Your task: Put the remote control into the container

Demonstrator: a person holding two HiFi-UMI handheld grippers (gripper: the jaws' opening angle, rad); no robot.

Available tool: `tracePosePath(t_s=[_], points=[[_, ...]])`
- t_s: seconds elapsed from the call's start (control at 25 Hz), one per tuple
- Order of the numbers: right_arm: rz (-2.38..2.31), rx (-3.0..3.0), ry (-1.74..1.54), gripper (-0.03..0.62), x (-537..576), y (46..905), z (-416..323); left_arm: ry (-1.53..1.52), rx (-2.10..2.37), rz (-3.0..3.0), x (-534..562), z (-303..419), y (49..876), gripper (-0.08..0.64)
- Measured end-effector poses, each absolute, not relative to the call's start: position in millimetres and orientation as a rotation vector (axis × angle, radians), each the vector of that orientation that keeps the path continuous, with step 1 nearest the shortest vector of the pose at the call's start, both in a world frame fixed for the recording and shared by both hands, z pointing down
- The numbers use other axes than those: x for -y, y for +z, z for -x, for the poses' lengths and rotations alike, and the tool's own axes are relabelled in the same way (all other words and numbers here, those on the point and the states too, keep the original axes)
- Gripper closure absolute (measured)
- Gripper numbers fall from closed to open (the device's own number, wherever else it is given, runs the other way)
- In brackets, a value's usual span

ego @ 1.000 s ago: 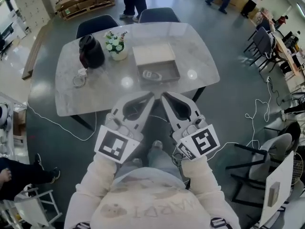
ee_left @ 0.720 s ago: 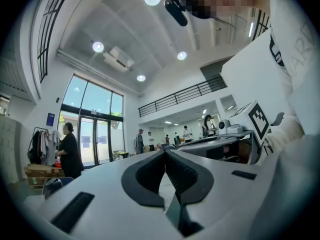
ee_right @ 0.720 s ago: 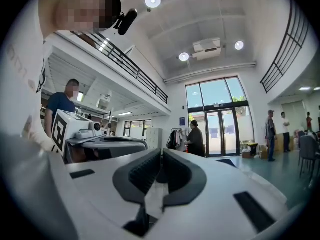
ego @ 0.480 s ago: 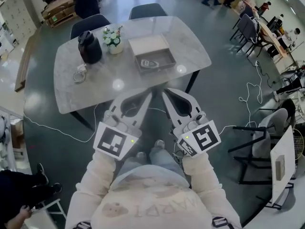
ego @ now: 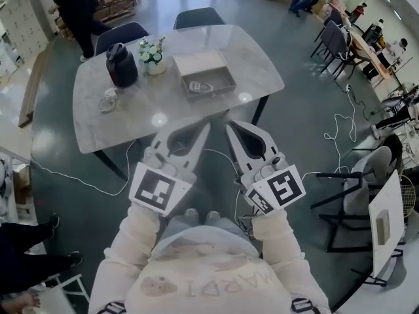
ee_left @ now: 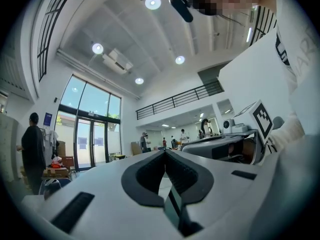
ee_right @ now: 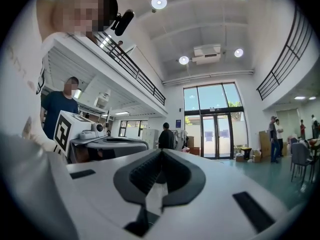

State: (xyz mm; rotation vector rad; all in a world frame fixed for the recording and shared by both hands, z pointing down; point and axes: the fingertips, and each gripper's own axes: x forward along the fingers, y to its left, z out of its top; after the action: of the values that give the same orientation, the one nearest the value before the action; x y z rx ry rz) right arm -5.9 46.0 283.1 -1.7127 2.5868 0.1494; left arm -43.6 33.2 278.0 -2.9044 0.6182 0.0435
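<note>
The remote control (ego: 200, 86), light grey, lies inside the open cardboard container (ego: 226, 78) on the marble table (ego: 131, 120). Both grippers are held up near the person's chest, well short of the table's near edge, and point toward it. In the head view the left gripper (ego: 207, 127) and the right gripper (ego: 229, 127) stand side by side. The left gripper (ee_left: 164, 152) is shut with nothing in it. The jaws of the right gripper (ee_right: 161, 152) are closing their last bit and meet at the tips, with nothing between them.
On the table's left stand a black jug (ego: 122, 65), a small flower pot (ego: 152, 54) and a white corded item (ego: 108, 101). Two dark chairs (ego: 200, 17) sit at the far side. A person (ego: 77, 8) stands beyond. Chairs (ego: 344, 205) and floor cables lie to the right.
The table with the container has drawn further away and up in the head view. The bystander beyond the table has moved to the left. Both grippers stay together, empty.
</note>
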Motion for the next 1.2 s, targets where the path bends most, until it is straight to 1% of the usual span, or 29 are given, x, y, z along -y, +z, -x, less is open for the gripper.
tracePosePath(t_s=[0.64,1.2], points=[[1.701,-2.612,0.194,0.574,-66.9,277.7,-18.7,0.044,-0.647,2.911,-61.7,18.9,274.3,0.549],[1.673,-2.643,0.193,0.574,-63.3,276.8,-14.7,0.039,-0.66,2.91,-61.5,18.1,274.0,0.549]])
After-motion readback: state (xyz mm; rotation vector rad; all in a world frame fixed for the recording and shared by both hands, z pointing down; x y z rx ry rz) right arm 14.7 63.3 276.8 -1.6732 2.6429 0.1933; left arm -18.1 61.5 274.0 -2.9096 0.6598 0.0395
